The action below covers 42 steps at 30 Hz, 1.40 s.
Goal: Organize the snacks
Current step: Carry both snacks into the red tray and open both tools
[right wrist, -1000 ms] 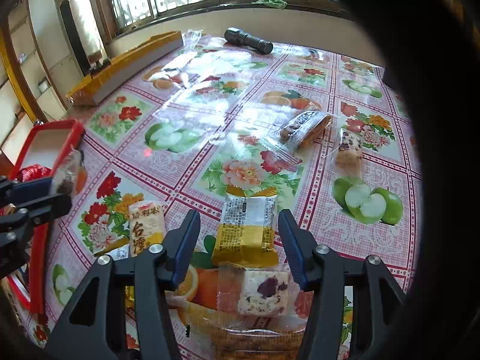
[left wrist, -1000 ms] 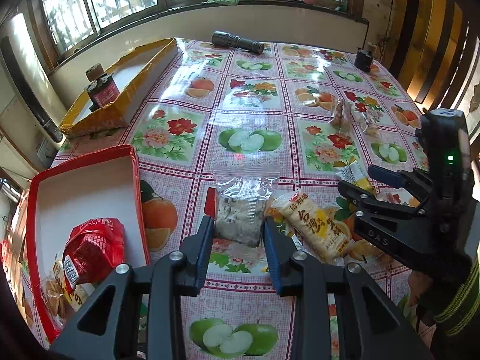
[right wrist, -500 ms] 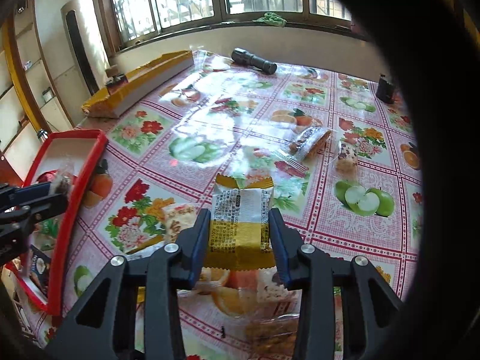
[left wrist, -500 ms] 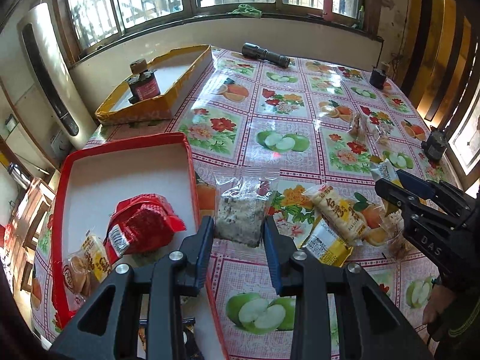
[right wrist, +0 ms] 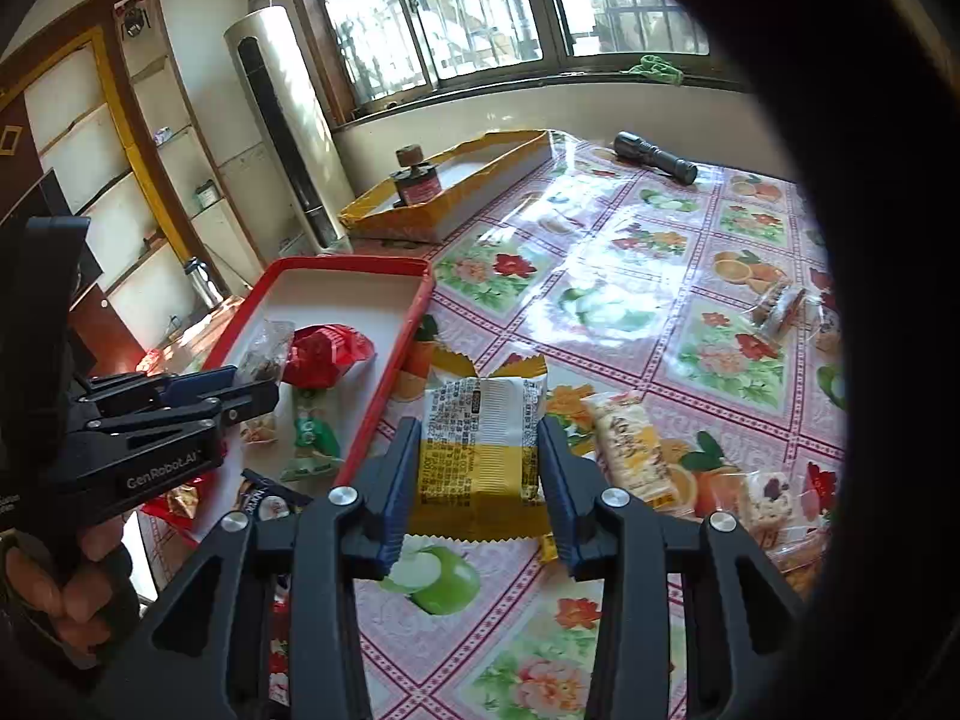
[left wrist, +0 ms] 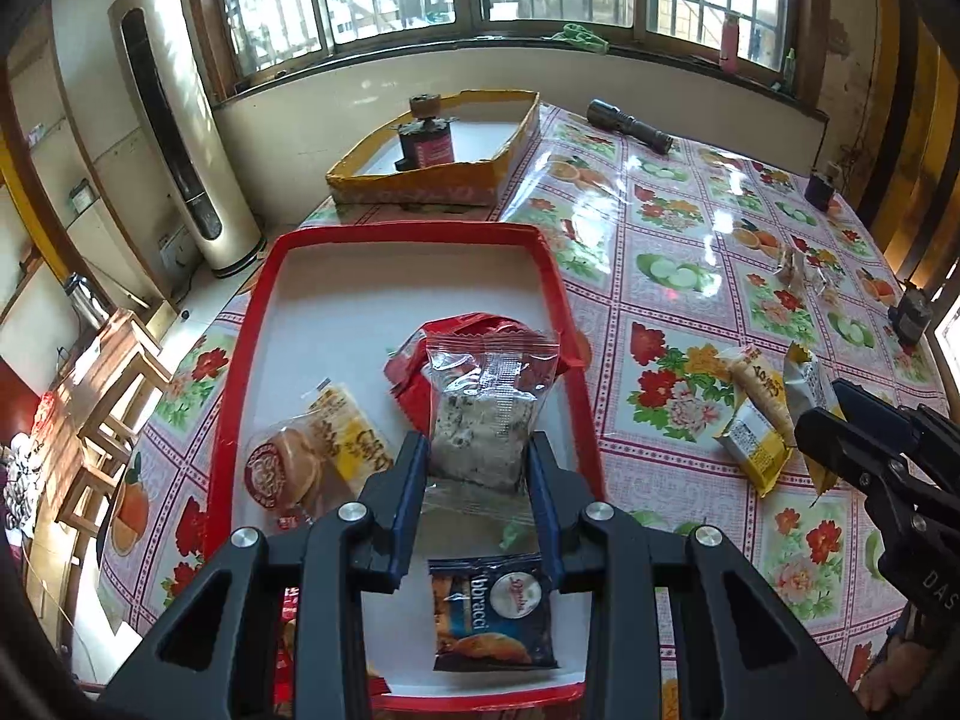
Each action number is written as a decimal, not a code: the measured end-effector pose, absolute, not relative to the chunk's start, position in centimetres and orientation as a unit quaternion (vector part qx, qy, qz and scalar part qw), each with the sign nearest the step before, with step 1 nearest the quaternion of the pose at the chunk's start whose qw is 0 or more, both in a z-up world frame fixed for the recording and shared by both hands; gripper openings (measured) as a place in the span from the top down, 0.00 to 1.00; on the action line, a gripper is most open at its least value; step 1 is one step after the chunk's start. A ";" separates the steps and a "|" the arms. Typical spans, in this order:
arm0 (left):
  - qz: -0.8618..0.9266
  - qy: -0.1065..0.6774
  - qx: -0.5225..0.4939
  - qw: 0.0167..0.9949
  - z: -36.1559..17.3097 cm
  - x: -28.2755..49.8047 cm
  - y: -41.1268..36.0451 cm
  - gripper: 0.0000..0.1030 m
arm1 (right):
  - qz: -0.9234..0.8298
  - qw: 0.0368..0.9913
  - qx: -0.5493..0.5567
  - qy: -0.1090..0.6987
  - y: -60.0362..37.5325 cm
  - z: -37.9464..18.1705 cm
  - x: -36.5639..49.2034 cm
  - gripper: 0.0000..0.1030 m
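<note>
Only left view shows the blue cookie pack [left wrist: 492, 615] in the red tray [left wrist: 564, 300] — left gripper [left wrist: 478, 468] fingers clamp a clear speckled snack [left wrist: 483, 420], right gripper [right wrist: 477, 459] fingers pinch a white-yellow packet [right wrist: 480, 438].

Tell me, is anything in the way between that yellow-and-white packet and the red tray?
Nothing visible blocks it. The right gripper holds the yellow-and-white packet just outside the red tray, only its low rim between. The left gripper with its clear packet hangs over the tray, so space is tight.

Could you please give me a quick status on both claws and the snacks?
Left claw shut on clear-wrapped snack, over red tray. Right claw shut on yellow-and-white packet, beside tray. Nothing in the way.
</note>
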<state>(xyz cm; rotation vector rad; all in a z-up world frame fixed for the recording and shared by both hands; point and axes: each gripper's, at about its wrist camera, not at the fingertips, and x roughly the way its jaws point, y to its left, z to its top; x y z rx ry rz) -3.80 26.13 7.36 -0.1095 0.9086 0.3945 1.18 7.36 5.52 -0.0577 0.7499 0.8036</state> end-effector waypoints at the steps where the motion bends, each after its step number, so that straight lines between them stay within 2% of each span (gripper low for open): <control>1: 0.194 0.436 -0.054 0.877 7.3 -4.2 26.5 0.68 | 0.388 0.849 -0.027 0.357 7.8 5.5 0.9 0.60; 17: 0.235 0.442 -0.082 0.862 5.8 -6.9 31.1 0.68 | 0.461 0.807 -0.068 0.363 14.9 4.4 -3.5 0.60; 42: 0.242 0.458 -0.096 0.850 3.9 -6.7 33.5 0.68 | 0.473 0.784 -0.104 0.389 20.0 1.7 -3.2 0.60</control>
